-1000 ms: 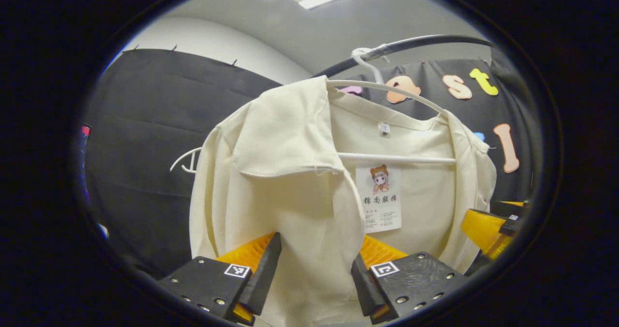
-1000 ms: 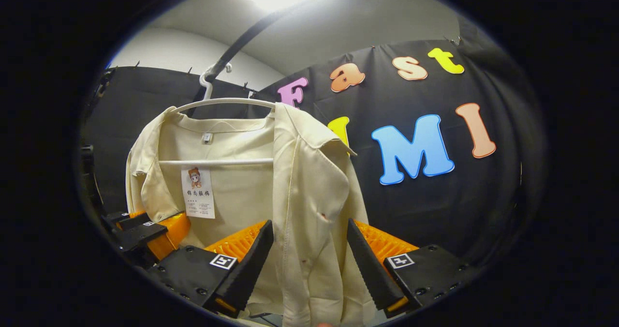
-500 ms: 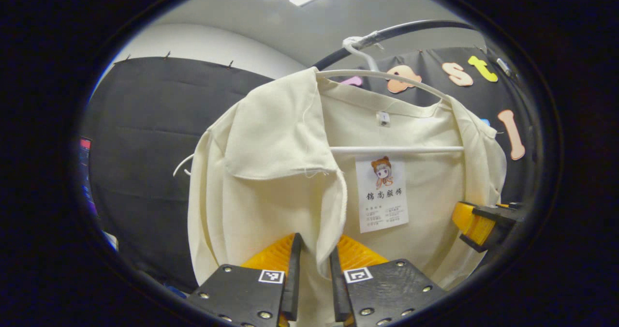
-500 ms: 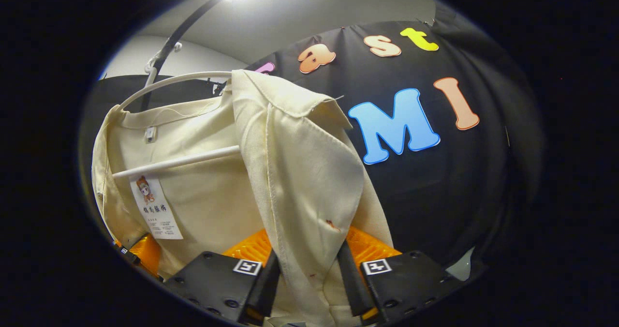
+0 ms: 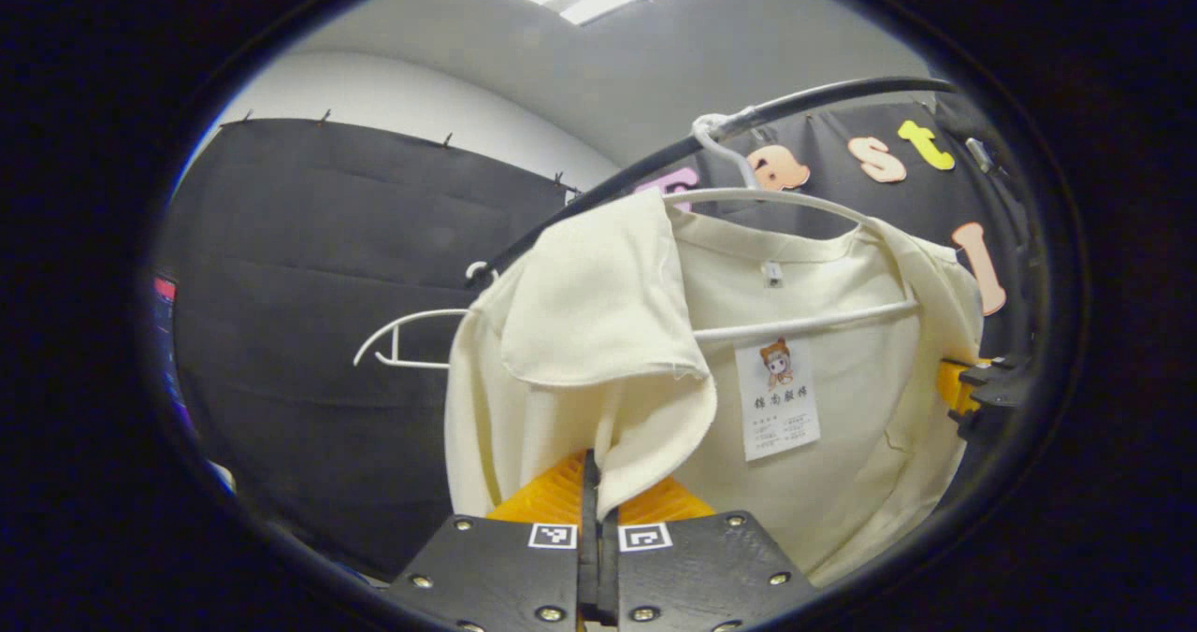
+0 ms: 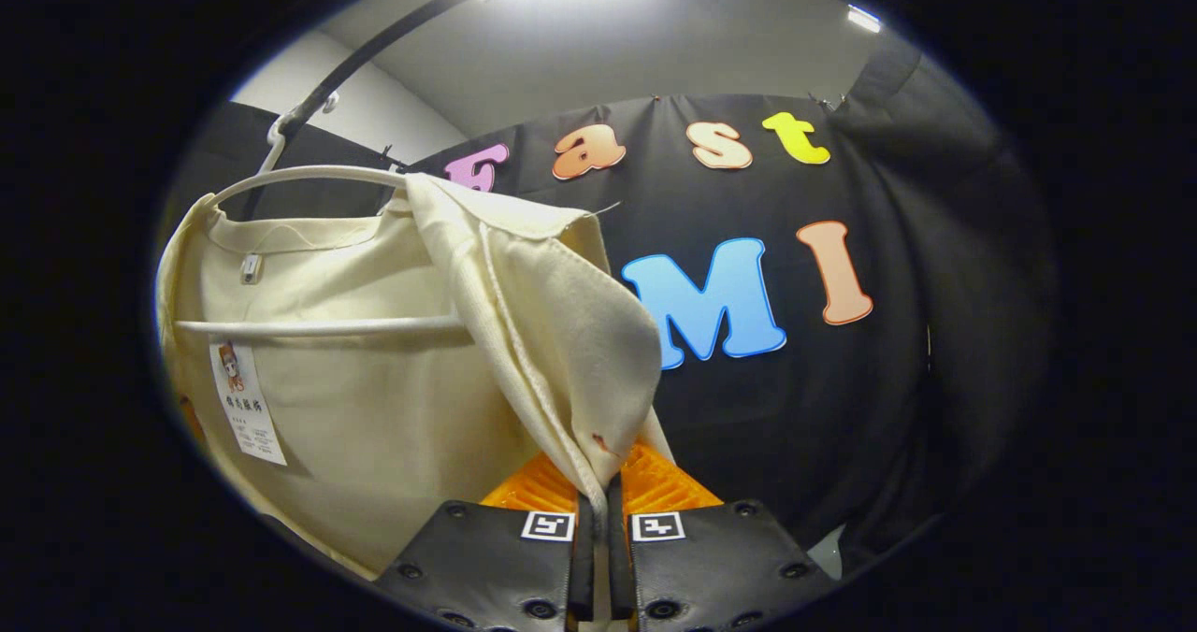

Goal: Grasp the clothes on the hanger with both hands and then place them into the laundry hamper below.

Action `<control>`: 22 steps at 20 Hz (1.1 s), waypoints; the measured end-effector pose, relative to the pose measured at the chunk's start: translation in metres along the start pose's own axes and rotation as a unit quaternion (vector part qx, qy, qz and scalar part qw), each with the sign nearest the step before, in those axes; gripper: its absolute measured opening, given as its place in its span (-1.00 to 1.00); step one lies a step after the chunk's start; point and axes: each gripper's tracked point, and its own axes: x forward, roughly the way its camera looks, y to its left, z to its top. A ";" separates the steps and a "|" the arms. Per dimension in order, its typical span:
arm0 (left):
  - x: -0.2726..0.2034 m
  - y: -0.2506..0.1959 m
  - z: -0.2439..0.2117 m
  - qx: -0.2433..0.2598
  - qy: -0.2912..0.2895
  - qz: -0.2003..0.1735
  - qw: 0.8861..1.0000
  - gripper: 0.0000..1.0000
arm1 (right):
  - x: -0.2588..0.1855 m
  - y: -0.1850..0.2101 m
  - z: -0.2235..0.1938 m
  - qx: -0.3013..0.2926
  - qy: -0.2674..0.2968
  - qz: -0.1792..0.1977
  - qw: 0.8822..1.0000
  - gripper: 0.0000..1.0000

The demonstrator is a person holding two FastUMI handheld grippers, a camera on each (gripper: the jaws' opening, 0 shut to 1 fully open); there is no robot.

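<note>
both grippers' fingers [image 5: 591, 510] clamped on shirt [image 5: 598, 333]

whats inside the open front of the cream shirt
Inside the cream cotton shirt you can see the white plastic hanger, whose crossbar spans it, and a white paper tag hanging below. The hanger's shoulder ends are covered by fabric.

The shirt [image 5: 580, 314] is plain cream, with a small reddish spot near its front edge. Its hanger [image 5: 795, 202] is white, the rail [image 5: 823, 94] black, the tag [image 5: 776, 398] white.
</note>
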 end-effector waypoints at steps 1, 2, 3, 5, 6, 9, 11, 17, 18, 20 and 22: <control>-0.006 0.011 0.006 0.009 -0.007 0.006 1.000 -0.97 | -0.001 -0.006 0.007 0.003 -0.008 -0.009 1.000 -0.84; -0.009 0.017 0.010 0.015 -0.012 0.010 1.000 -0.97 | 0.000 -0.011 0.014 0.004 -0.018 -0.016 1.000 -0.84; -0.011 0.024 0.015 0.021 -0.016 0.014 1.000 -0.97 | 0.002 -0.016 0.019 0.002 -0.025 -0.023 0.999 -0.84; -0.011 0.035 0.025 0.034 -0.024 0.025 0.999 -0.97 | 0.008 -0.026 0.034 0.001 -0.041 -0.033 0.999 -0.91; -0.009 0.042 0.031 0.039 -0.031 0.031 0.998 -0.99 | 0.013 -0.031 0.040 0.002 -0.048 -0.037 0.998 -0.84; -0.010 0.060 0.048 0.042 -0.055 0.040 0.997 -0.98 | 0.024 -0.039 0.052 0.002 -0.065 -0.042 0.997 -0.84; -0.006 0.073 0.055 0.047 -0.063 0.048 0.996 -0.97 | 0.033 -0.040 0.055 0.005 -0.068 -0.039 0.997 -0.84; 0.012 0.103 0.091 0.062 -0.095 0.064 0.991 -0.98 | 0.057 -0.039 0.064 0.027 -0.070 -0.031 0.997 -0.84; 0.016 0.106 0.093 0.060 -0.095 0.064 0.992 -0.98 | 0.065 -0.037 0.062 0.029 -0.065 -0.027 0.997 -0.84; 0.026 0.109 0.093 0.057 -0.093 0.062 0.992 -0.98 | 0.079 -0.032 0.049 0.030 -0.045 -0.019 0.998 -0.84; 0.034 0.114 0.099 0.054 -0.100 0.061 0.992 -0.98 | 0.088 -0.027 0.036 0.036 -0.020 -0.008 0.999 -0.84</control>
